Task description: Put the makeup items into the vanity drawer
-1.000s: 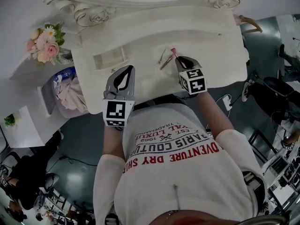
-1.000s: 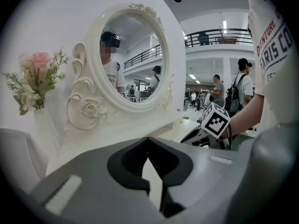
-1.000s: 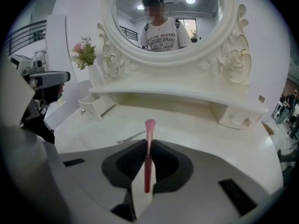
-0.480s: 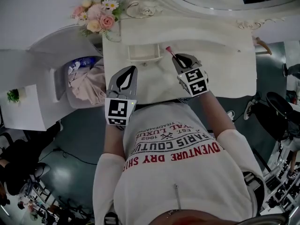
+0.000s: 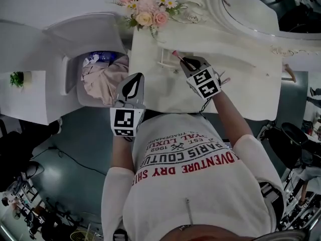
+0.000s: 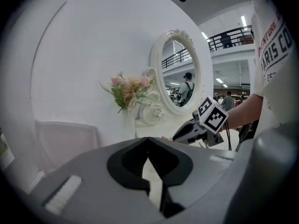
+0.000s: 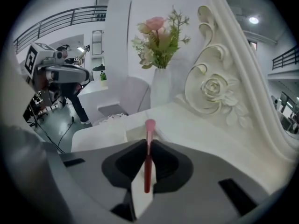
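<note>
My right gripper (image 5: pixel 183 61) is shut on a thin red makeup stick (image 5: pixel 175 54), whose pink tip pokes out past the jaws. It hovers at the small open drawer tray (image 5: pixel 164 64) on the white vanity top (image 5: pixel 241 79), and the gripper hides part of the tray. In the right gripper view the stick (image 7: pixel 148 164) stands upright between the closed jaws of the gripper (image 7: pixel 147 143). My left gripper (image 5: pixel 137 76) hangs off the vanity's front left edge. In its own view the left gripper (image 6: pixel 148 140) is shut, its tips touching with nothing between them.
A vase of pink and white flowers (image 5: pixel 145 9) stands at the vanity's back left corner, close to the tray. The ornate oval mirror (image 5: pixel 251 9) rises behind. A white bin with pink cloth (image 5: pixel 100 79) sits left of the vanity. A cable (image 5: pixel 223 80) lies by the right gripper.
My right gripper has carried the red stick leftwards along the vanity, from right of the drawer tray to over it. The left gripper stays shut off the front edge.
</note>
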The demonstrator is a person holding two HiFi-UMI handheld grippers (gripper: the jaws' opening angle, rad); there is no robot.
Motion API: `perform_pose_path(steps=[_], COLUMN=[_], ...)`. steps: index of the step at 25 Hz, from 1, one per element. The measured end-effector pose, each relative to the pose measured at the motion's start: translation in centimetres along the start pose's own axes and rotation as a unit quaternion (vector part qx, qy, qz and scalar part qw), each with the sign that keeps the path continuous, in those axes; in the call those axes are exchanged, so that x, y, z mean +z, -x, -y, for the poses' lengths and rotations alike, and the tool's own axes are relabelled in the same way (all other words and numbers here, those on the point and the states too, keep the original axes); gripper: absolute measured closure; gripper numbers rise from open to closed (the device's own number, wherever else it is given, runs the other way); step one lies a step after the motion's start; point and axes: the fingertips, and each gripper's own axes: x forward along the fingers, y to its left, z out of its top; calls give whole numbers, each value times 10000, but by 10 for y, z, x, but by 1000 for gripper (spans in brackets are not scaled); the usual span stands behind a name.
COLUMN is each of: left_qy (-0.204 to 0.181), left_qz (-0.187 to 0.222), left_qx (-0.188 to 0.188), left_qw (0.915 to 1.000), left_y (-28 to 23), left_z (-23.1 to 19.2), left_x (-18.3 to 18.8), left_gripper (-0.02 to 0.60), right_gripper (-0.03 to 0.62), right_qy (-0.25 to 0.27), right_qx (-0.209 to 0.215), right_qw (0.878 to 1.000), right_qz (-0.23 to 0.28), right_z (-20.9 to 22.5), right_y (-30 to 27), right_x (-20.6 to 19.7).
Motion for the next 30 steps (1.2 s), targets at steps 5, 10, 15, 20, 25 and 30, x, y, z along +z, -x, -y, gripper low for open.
perform_pose_path(steps=[5, 10, 15, 20, 25, 30], left_qy=[130, 179, 40, -159, -464, -693], left_qz=[-52, -37, 22, 58, 13, -97], left_qx=[184, 183, -139, -690, -1551, -2109], left_qw=[9997, 9997, 9999, 9975, 9868, 9750], left_y=[11, 12, -6, -42, -76, -106], left_z=[-16, -19, -7, 23, 70, 114], left_x=[-11, -11, 0, 14, 24, 24], left_gripper=[571, 571, 571, 571, 571, 571], right_gripper=[542, 428, 428, 428, 428, 427], right_qy=[169, -198, -635, -1140, -2047, -2747], right_qx=[185, 201, -224, -768, -1597, -2135], right_qw=[9994, 9993, 9977, 9905, 9654, 9362], right_qz=[-245, -226, -42, -11, -232, -489], right_z=[-11, -12, 8, 38, 61, 79], right_y=[-21, -23, 0, 36, 82, 114], right_x=[2, 0, -11, -42, -110, -175])
